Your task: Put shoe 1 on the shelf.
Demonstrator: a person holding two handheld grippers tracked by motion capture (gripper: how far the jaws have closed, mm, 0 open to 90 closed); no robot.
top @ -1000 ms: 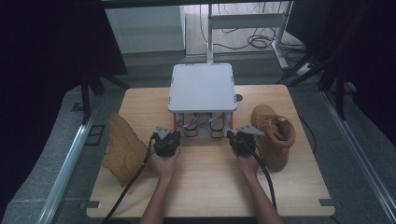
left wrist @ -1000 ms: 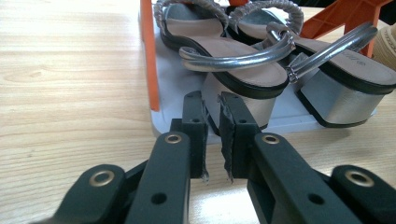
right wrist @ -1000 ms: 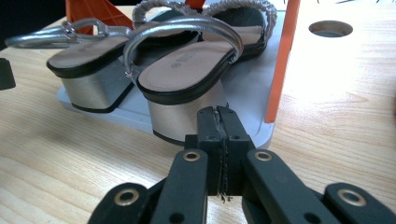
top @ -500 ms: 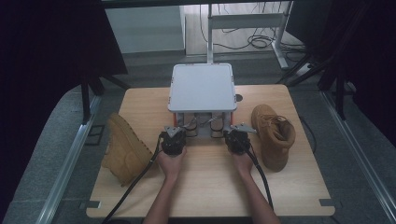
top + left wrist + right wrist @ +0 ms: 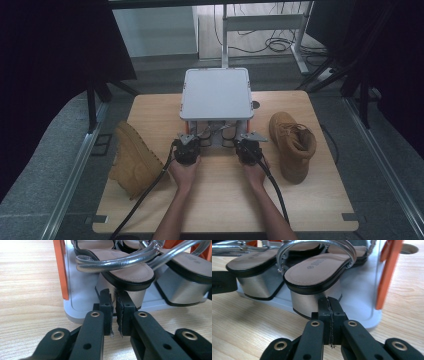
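Note:
A small rack with a grey top and orange posts stands mid-table. A pair of silver block-heeled sandals sits on its low shelf. My left gripper is just in front of the shelf. In the left gripper view the left gripper is shut with a thin slit between its pads and holds nothing. Its tips are at the silver heel of one sandal. My right gripper is also at the shelf front, and the right gripper is shut and empty, right before the heel of the other sandal.
A tan boot lies on its side at the table's left, near my left cable. A second tan boot stands upright at the right. The shelf's grey base and an orange post flank the right gripper. A hole marks the tabletop.
My right gripper has slid left toward the rack's front. My left gripper has edged slightly right. Both now sit closer together at the shelf.

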